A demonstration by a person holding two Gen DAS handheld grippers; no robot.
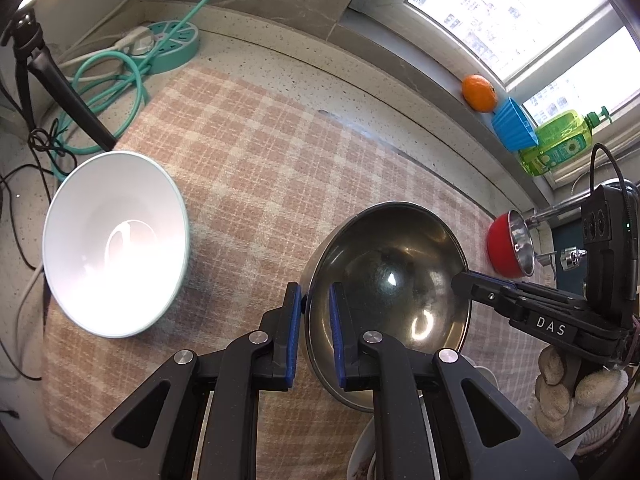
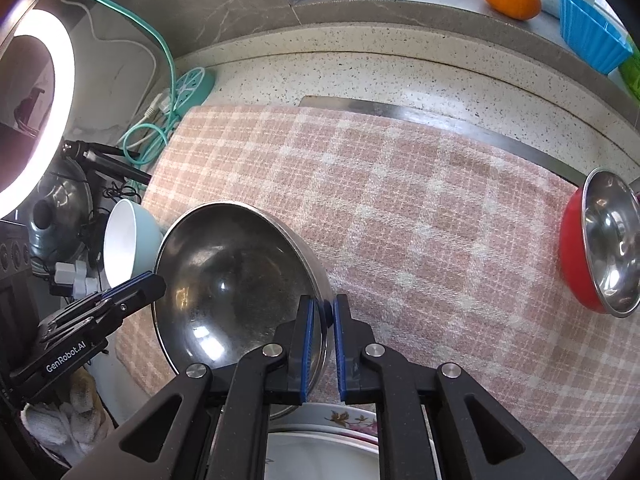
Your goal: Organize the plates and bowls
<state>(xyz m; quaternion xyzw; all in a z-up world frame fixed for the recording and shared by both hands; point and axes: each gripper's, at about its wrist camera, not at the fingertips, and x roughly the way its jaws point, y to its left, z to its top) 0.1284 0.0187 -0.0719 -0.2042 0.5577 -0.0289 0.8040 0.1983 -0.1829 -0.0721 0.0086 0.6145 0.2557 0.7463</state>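
Two grippers share one steel bowl (image 1: 390,276) above the checked cloth (image 1: 248,168).
Left gripper (image 1: 315,328) and right gripper (image 2: 323,336) each pinch opposite rims; uneven pull could slip the slick rim onto the flowered plate (image 2: 340,420) beneath.

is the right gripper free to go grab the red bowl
Probably not yet: the right gripper is shut on the steel bowl's rim, with the left gripper opposite. The cloth toward the red bowl lies bare.

Sunlit window (image 1: 516,20) above speckled stone counter (image 2: 400,76)
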